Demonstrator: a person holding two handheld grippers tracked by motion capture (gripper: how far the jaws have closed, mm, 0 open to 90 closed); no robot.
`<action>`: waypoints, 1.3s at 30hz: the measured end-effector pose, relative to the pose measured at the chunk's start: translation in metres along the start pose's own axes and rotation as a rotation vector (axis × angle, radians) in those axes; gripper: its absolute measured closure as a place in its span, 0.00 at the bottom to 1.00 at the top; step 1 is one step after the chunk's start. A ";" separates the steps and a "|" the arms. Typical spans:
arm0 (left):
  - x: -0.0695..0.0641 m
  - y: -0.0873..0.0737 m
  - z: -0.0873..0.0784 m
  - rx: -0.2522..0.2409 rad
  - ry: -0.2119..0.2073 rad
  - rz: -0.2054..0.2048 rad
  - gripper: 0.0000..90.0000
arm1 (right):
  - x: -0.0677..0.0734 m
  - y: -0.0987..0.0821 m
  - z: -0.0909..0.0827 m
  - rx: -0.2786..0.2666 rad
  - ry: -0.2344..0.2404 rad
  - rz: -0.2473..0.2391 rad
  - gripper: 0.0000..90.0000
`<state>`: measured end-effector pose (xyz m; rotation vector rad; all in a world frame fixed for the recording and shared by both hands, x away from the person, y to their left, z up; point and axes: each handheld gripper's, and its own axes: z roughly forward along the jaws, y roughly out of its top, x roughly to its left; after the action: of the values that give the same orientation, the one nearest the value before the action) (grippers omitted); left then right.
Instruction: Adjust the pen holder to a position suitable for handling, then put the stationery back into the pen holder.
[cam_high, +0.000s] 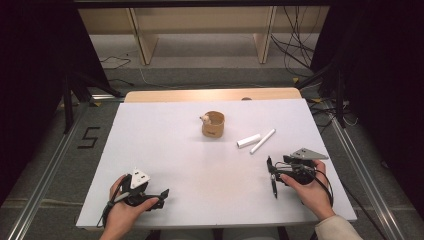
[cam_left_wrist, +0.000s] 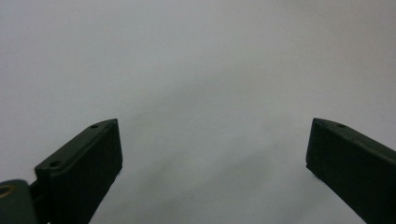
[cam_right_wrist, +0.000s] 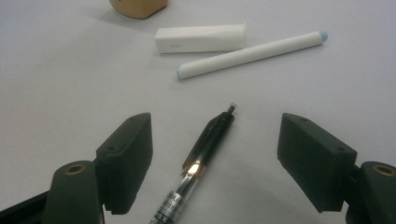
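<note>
A black pen (cam_high: 273, 184) lies on the white table (cam_high: 190, 170) at the front right. In the right gripper view the pen (cam_right_wrist: 205, 144) runs between the two black jaws of my right gripper (cam_right_wrist: 215, 122), and neither pad touches it. A hand holds that right gripper (cam_high: 276, 172) low over the table, open. My left gripper (cam_high: 159, 197) sits at the front left in the other hand. Its view shows the left gripper (cam_left_wrist: 214, 128) open, with bare white tabletop between the jaws.
A short white cap-like piece (cam_high: 248, 140) and a long white stick (cam_high: 263, 141) lie side by side beyond the pen. A small wooden cup (cam_high: 213, 125) stands mid-table with a small pale thing at its rim. Cables and shelf legs lie past the far edge.
</note>
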<state>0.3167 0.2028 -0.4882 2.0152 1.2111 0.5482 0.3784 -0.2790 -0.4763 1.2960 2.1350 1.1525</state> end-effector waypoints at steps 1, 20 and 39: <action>0.000 0.000 0.000 0.000 0.000 0.000 0.04 | 0.000 0.000 0.000 0.000 0.000 0.000 0.30; -0.001 0.000 0.000 0.003 -0.004 0.006 0.04 | -0.002 0.002 -0.002 -0.021 -0.007 -0.005 0.33; 0.000 0.001 -0.002 -0.012 0.005 -0.015 0.04 | -0.009 0.021 0.000 0.045 -0.056 -0.115 0.96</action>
<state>0.3164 0.2035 -0.4865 1.9939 1.2223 0.5529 0.3943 -0.2816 -0.4604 1.1928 2.1758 1.0148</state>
